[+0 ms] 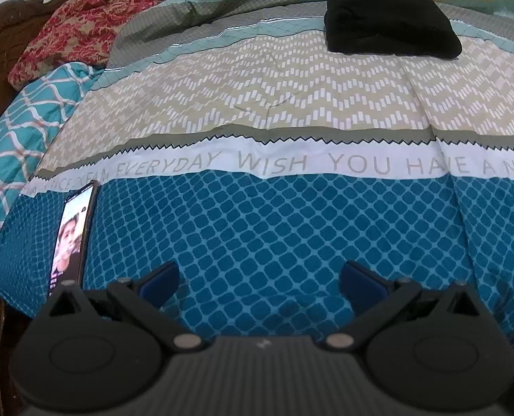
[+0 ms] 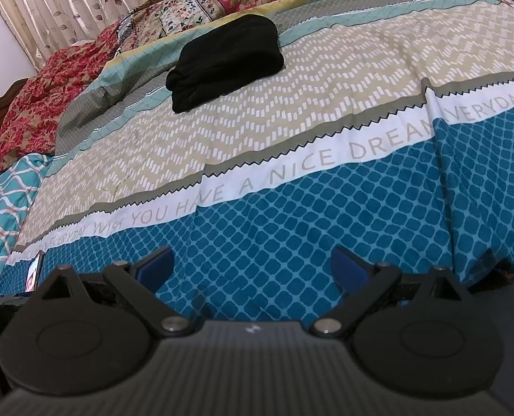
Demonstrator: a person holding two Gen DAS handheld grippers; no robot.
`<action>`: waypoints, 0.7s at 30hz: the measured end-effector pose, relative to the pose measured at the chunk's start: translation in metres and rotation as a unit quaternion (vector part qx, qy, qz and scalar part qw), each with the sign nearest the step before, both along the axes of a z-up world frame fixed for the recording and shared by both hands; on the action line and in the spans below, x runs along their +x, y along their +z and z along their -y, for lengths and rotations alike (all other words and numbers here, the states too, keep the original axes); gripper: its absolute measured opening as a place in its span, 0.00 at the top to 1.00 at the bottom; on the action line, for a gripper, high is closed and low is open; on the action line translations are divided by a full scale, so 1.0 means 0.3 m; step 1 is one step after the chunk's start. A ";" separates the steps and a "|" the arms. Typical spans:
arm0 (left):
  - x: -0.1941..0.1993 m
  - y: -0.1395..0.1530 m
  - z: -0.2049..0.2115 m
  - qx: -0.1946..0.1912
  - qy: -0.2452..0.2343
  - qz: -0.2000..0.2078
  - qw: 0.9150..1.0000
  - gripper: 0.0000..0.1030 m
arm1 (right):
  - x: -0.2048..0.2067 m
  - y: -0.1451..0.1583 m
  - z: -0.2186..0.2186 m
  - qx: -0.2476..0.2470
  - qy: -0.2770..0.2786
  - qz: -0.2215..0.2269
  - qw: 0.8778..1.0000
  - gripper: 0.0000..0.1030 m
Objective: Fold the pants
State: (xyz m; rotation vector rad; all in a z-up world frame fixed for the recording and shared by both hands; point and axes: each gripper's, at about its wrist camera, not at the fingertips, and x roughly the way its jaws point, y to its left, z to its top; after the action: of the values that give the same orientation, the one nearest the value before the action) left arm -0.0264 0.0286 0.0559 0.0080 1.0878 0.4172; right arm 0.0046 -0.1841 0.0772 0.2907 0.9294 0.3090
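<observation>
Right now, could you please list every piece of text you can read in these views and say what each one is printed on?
"EVERYDAY WISH YOU HAVE A" on the white band of the bedspread, left wrist view; cut off at both ends.
"WISH YOU HAVE A NICE DREAM EVERYDAY" on the same band, right wrist view.
The phone screen: any text too small to read.

The pants [image 1: 392, 22] are plain black. The bedspread [image 1: 291, 228] runs in bands: teal lattice near, a white strip with grey lettering, beige with white zigzag dashes, then grey and pale teal. The far blanket [image 2: 32, 111] is red floral; the curtain [image 2: 83, 3] is cream with leaves.
</observation>
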 end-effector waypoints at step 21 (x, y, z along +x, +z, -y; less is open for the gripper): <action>0.000 -0.013 -0.009 -0.010 0.007 -0.012 1.000 0.00 | -0.002 -0.003 -0.002 0.001 0.000 -0.003 1.000 0.04</action>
State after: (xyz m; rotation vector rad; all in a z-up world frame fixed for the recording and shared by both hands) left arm -0.0264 0.0312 0.0518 -0.0131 1.1155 0.4188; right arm 0.0041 -0.1835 0.0764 0.2932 0.9352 0.3096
